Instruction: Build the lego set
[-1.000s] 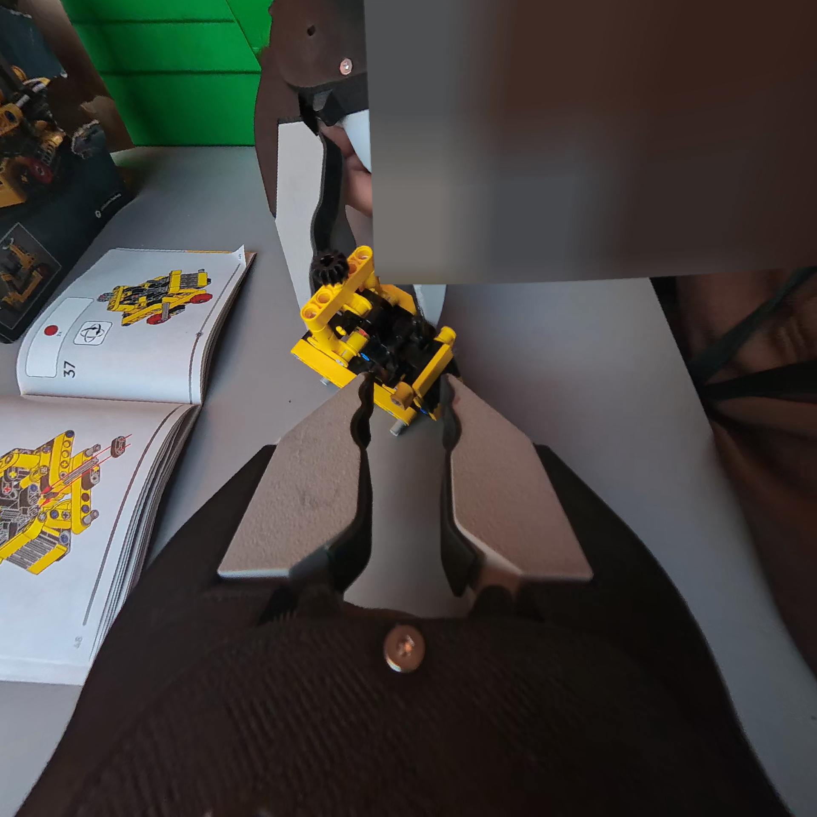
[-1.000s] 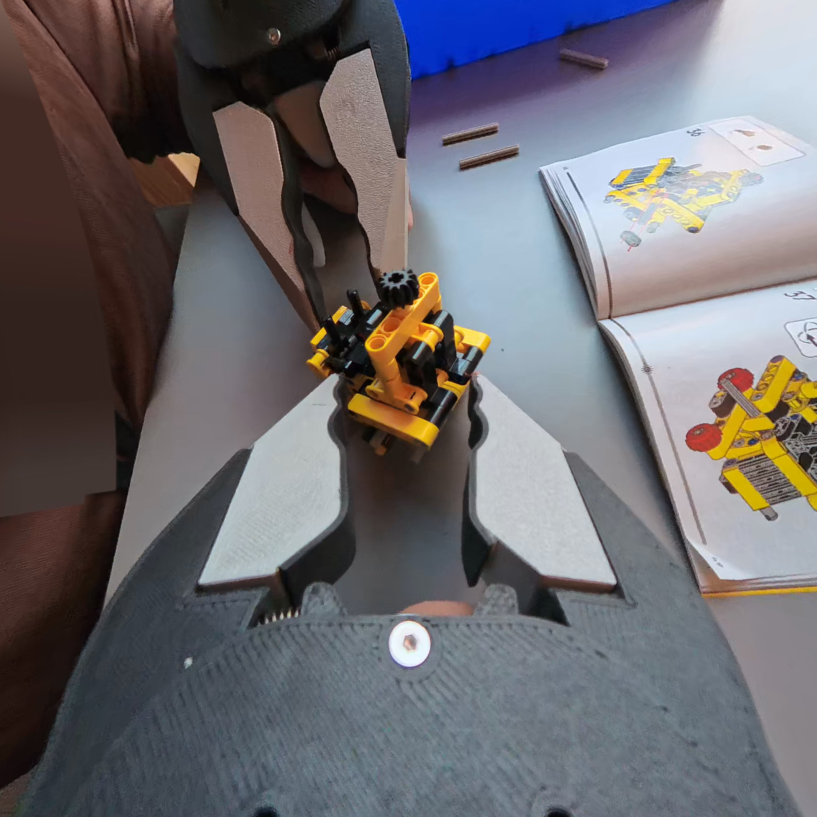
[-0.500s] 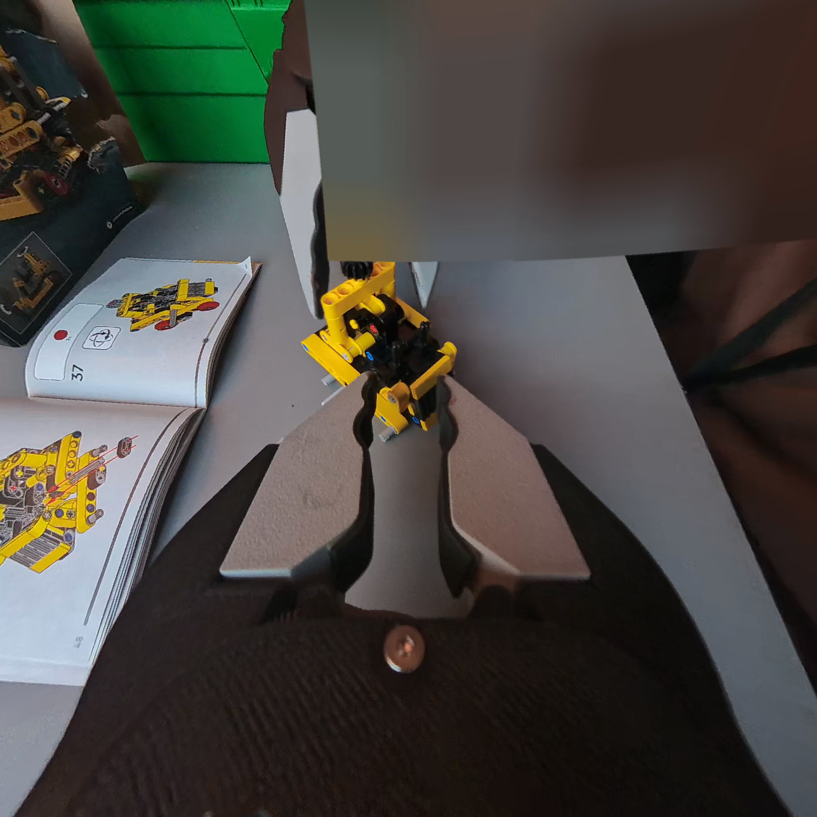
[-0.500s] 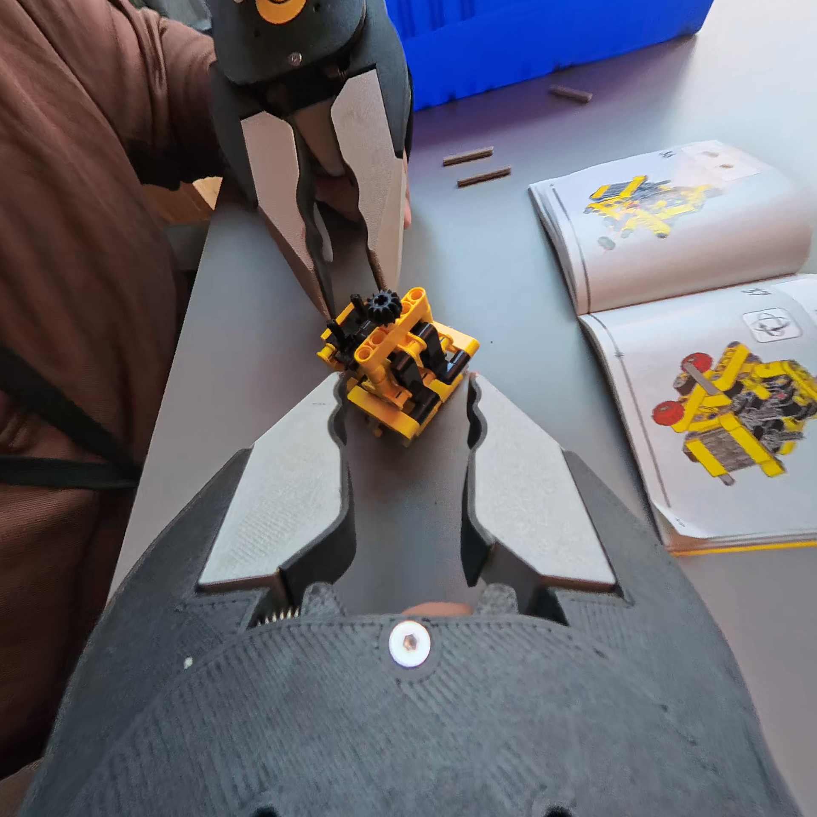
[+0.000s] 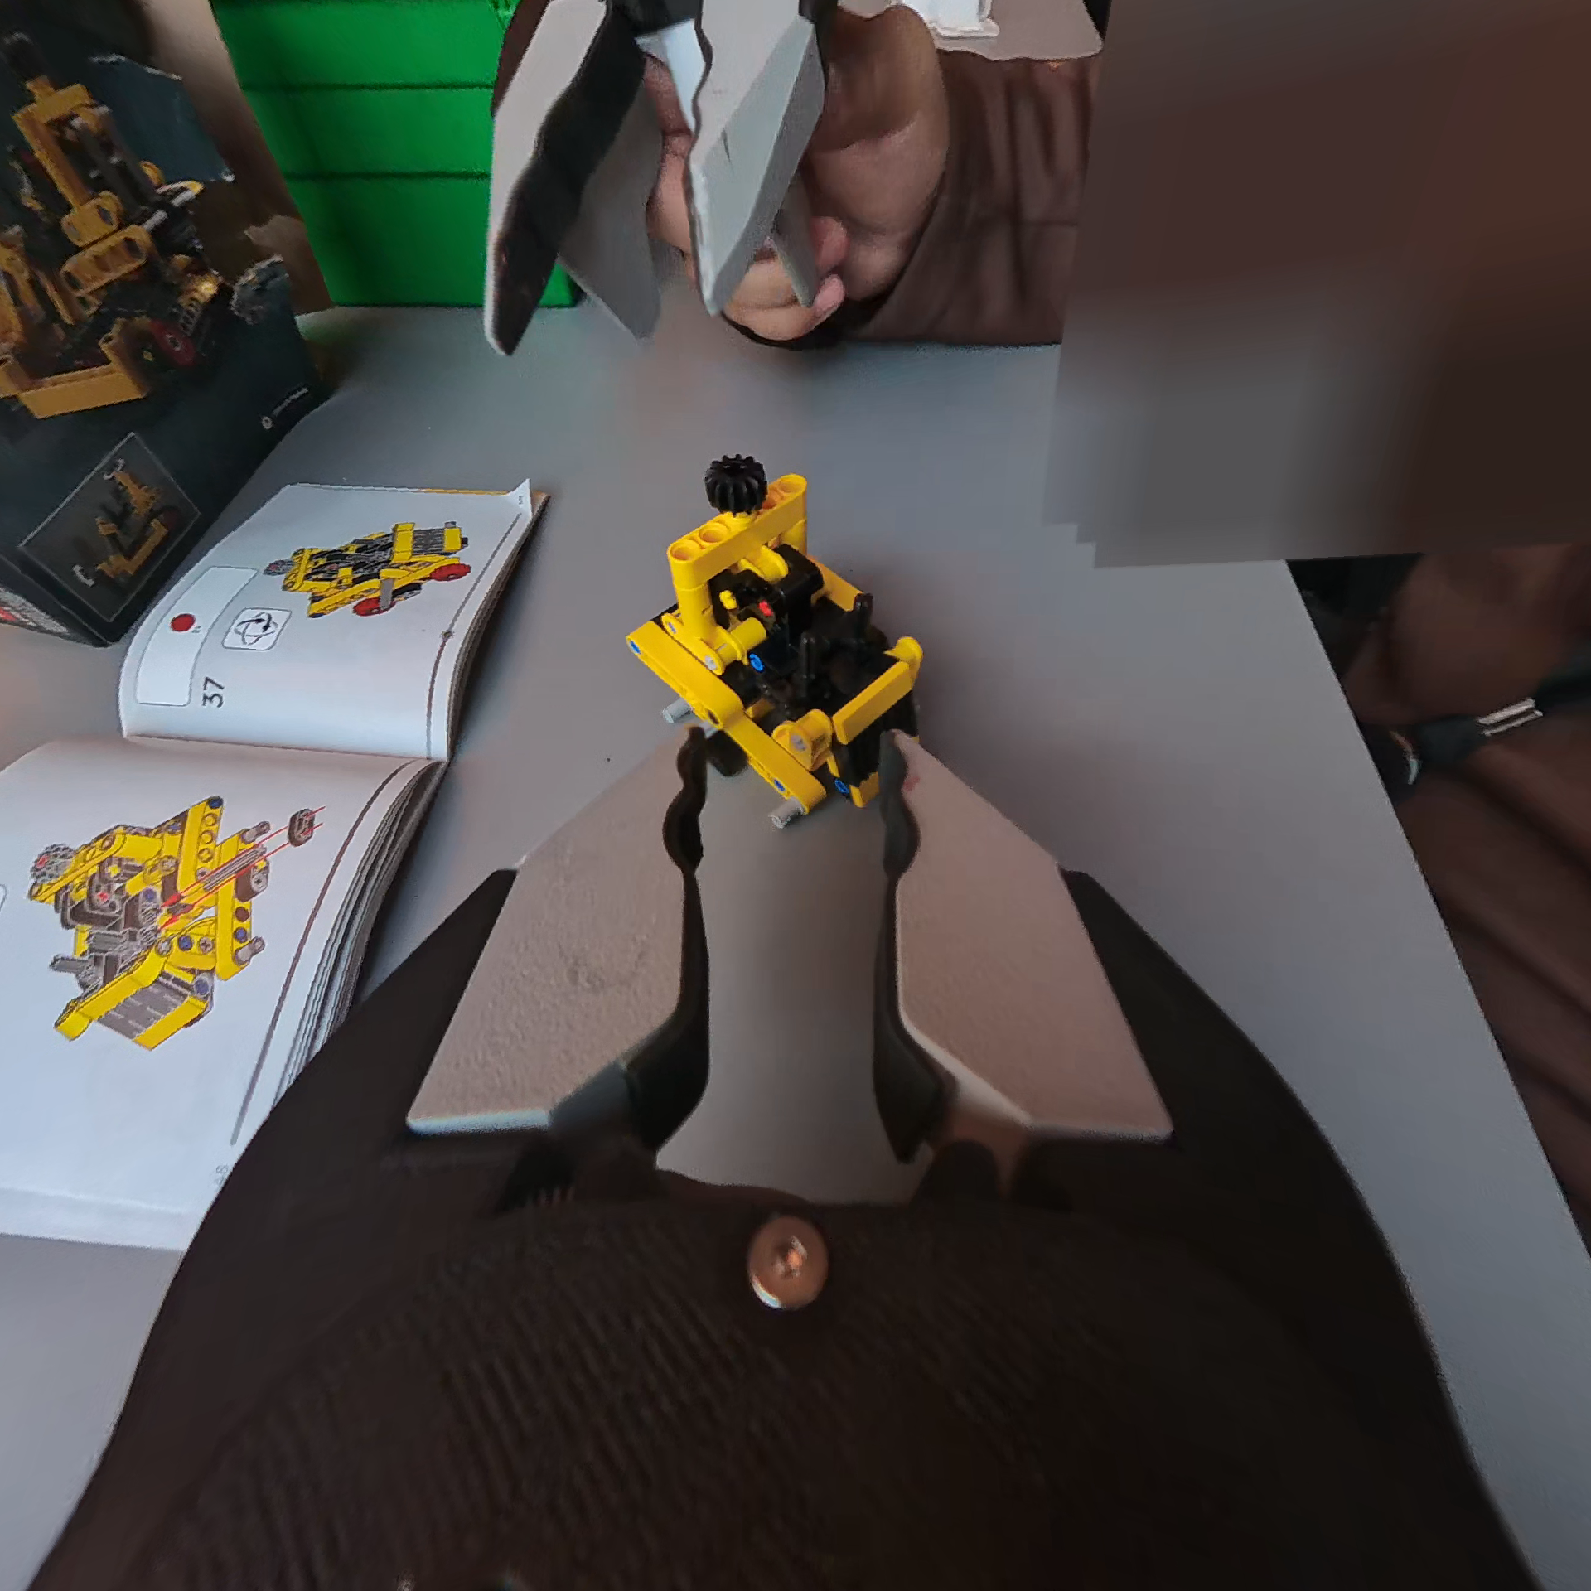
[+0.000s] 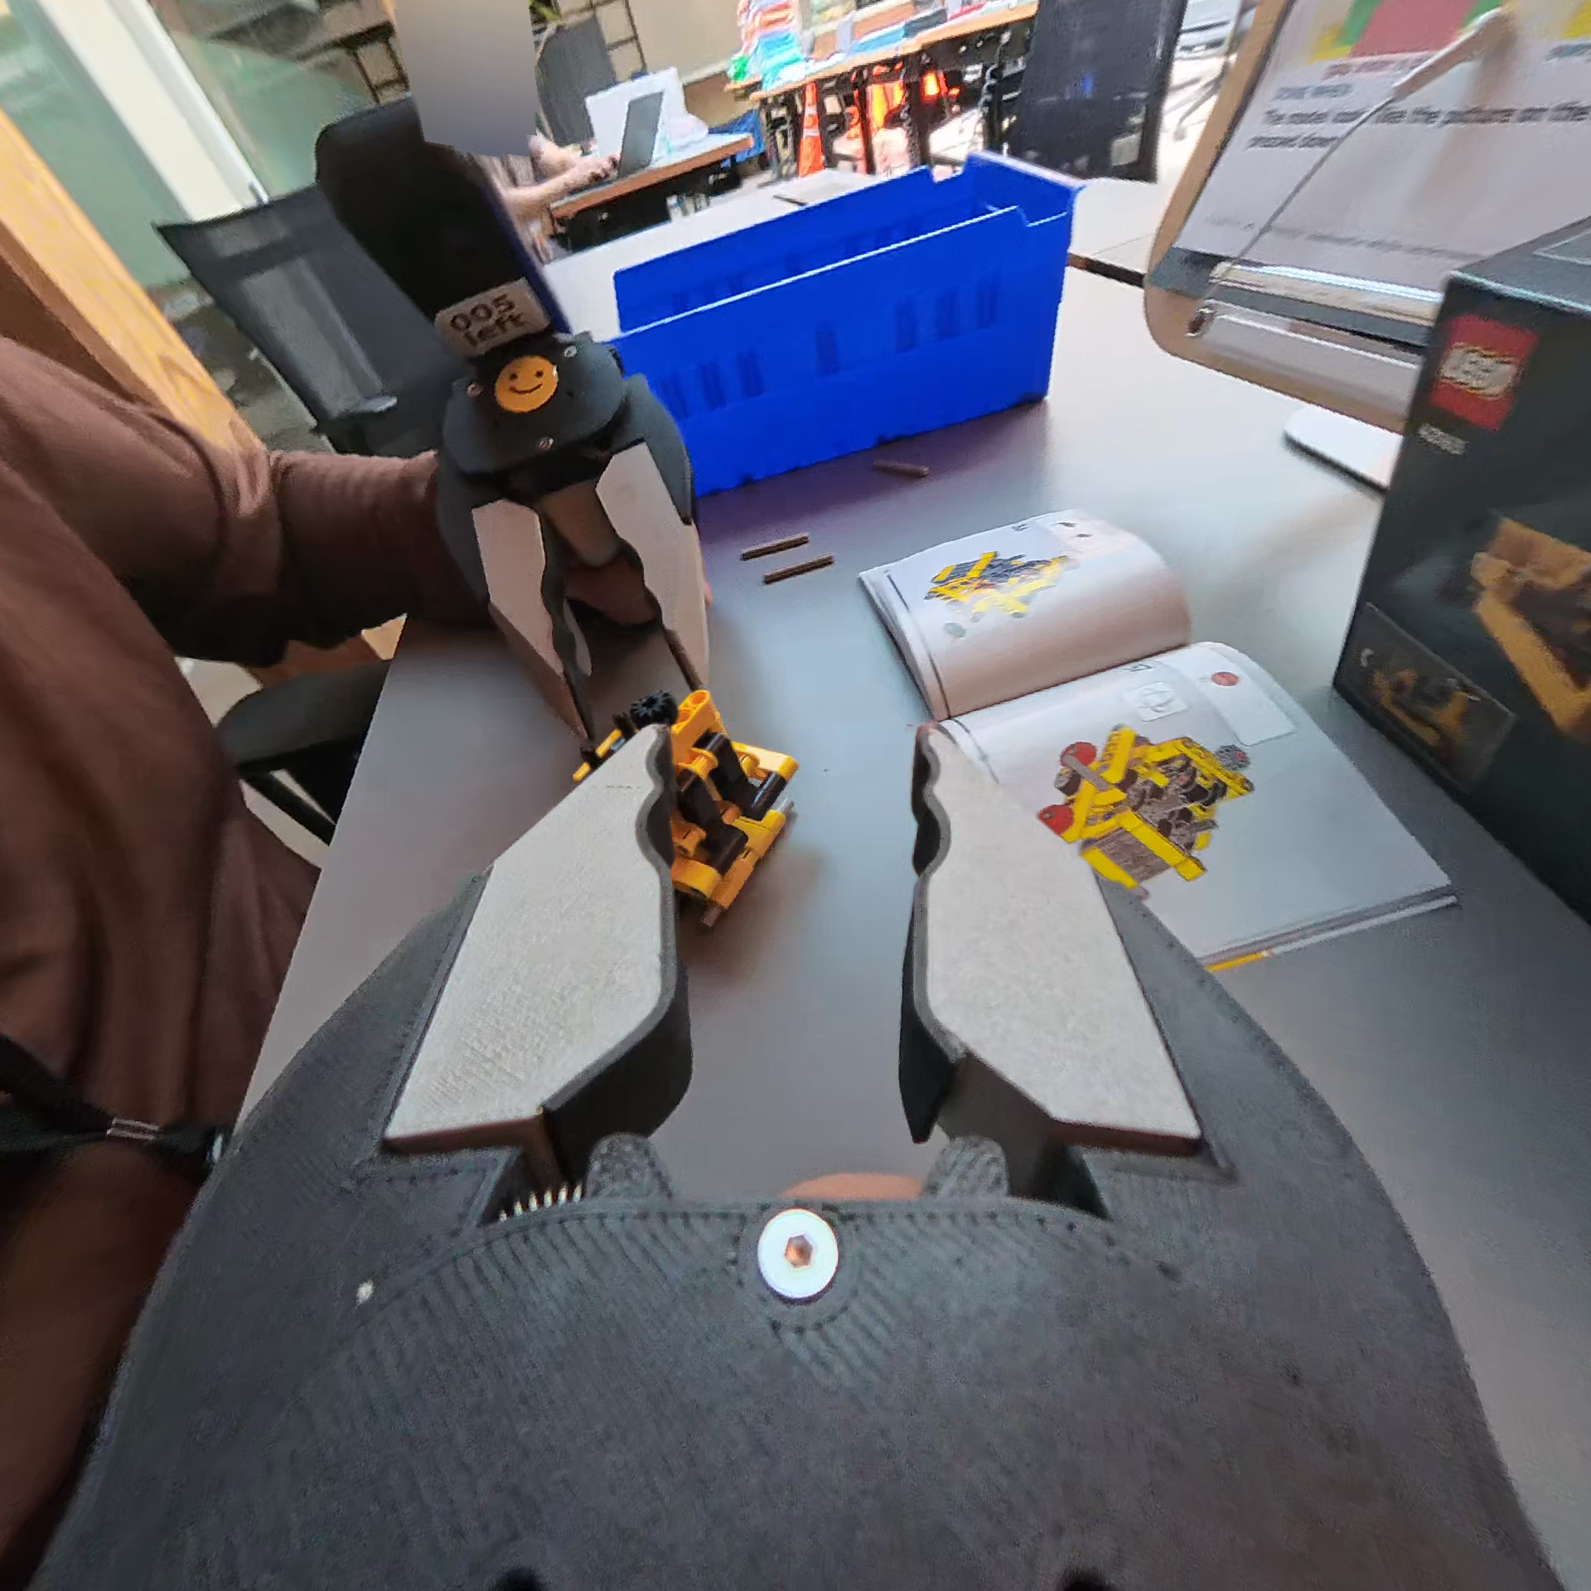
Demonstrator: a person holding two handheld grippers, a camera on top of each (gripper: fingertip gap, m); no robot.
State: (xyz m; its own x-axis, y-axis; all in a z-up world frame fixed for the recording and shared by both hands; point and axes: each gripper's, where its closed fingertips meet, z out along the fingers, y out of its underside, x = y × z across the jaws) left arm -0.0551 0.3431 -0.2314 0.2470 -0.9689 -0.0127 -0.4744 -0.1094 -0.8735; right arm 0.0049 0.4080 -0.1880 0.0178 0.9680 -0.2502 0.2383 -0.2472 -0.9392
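The partly built yellow and black lego model [image 5: 775,654] stands on the grey table [image 5: 1076,775], with a black gear [image 5: 734,484] at its top. My left gripper [image 5: 792,758] is open, its fingertips on either side of the model's near end. My right gripper [image 6: 792,758] is open and empty, raised above the table. The model [image 6: 732,818] shows just behind its left finger [image 6: 585,904]. The right gripper also shows in the left wrist view [image 5: 611,323], high behind the model. The left gripper shows in the right wrist view [image 6: 637,706], at the model's far end.
An open instruction booklet [image 5: 327,620] lies left of the model, with the set's dark box [image 5: 103,344] and a green bin [image 5: 387,129] behind. The right wrist view shows a blue bin [image 6: 844,327], two thin dark rods [image 6: 788,560] and a person's brown sleeve [image 6: 129,603]. Across from one pair of fingers to the other is roughly 10 centimetres.
My right gripper has let go of the model, opened wide and lifted up and away. My left gripper's jaws have widened. The model now rests on the table.
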